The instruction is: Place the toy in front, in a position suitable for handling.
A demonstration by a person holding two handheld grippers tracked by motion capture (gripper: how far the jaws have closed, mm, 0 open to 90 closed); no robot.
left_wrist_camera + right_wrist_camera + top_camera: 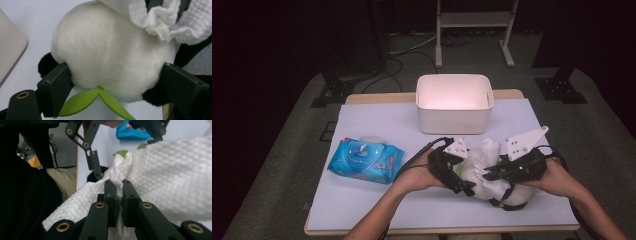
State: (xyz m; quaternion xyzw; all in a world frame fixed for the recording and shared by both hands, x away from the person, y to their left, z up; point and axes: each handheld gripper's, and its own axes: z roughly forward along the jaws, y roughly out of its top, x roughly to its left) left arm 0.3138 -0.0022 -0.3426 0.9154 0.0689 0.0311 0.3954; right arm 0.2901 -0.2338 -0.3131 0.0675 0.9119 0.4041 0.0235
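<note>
A plush panda (507,192) is being wiped with a white wipe (484,155), and the work is judged to be in mid-course: a wipe has been taken and laid over the toy, but nothing has yet been put into the white bin (454,102) at the far side of the desk (377,200) (what remains to be wiped cannot be told).

Nearest the person, the panda is held steady on the desk by the left hand-held gripper (112,82), whose jaws are spread wide and clamped on the toy's white body, just above a green felt leaf (82,101). The wipe is pinched tight by the right hand-held gripper (119,187), its jaws nearly together on a bunched fold that is draped over the panda's top. Farther left, well apart, a blue wipes pack (365,160) is seen lying flat.
</note>
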